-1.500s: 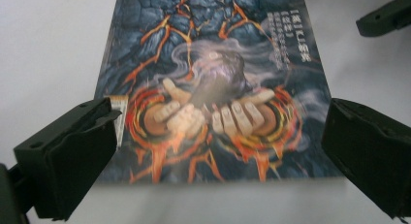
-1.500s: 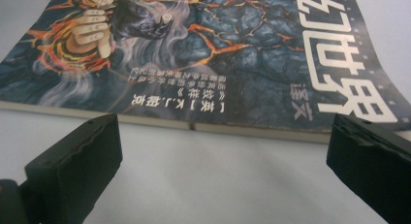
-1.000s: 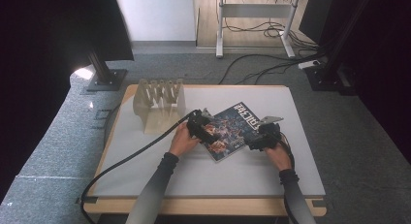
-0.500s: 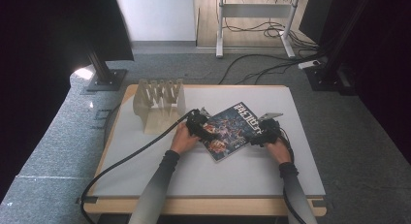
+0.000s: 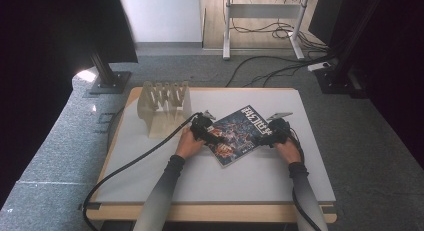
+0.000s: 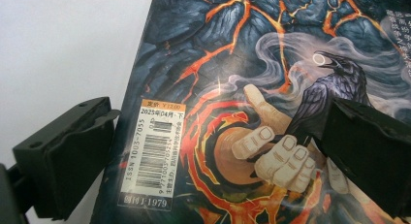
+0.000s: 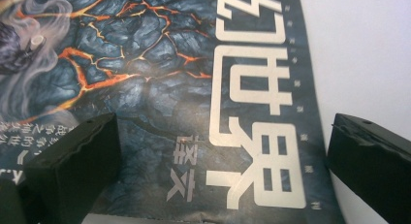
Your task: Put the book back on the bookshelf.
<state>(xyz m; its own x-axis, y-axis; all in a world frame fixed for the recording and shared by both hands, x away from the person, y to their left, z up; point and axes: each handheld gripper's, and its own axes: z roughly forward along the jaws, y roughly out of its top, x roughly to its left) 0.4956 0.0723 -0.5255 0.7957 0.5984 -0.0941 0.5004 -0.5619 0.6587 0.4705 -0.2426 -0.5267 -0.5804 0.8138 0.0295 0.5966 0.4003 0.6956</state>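
Glossy lava-print magazine [image 5: 240,134] flat, mid-table [image 5: 310,181]. Left gripper [image 5: 209,133] straddles its left edge, jaws apart; right gripper [image 5: 269,136] straddles its right edge, jaws apart. Wooden rack [image 5: 164,107] far left.

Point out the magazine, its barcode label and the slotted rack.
magazine [image 5: 239,133], high view, middle of the cover.
barcode label [image 6: 151,153], left gripper view, on the bars.
slotted rack [image 5: 164,111], high view, front wall.

Left gripper [image 6: 213,151] is seen w/ jaws spread wide over a magazine [image 6: 271,64] laid flat on the white table [image 6: 63,44]. Left jaw is set at the cover's edge, just beside a barcode label [image 6: 152,153]; right jaw is placed over the raven and hand artwork
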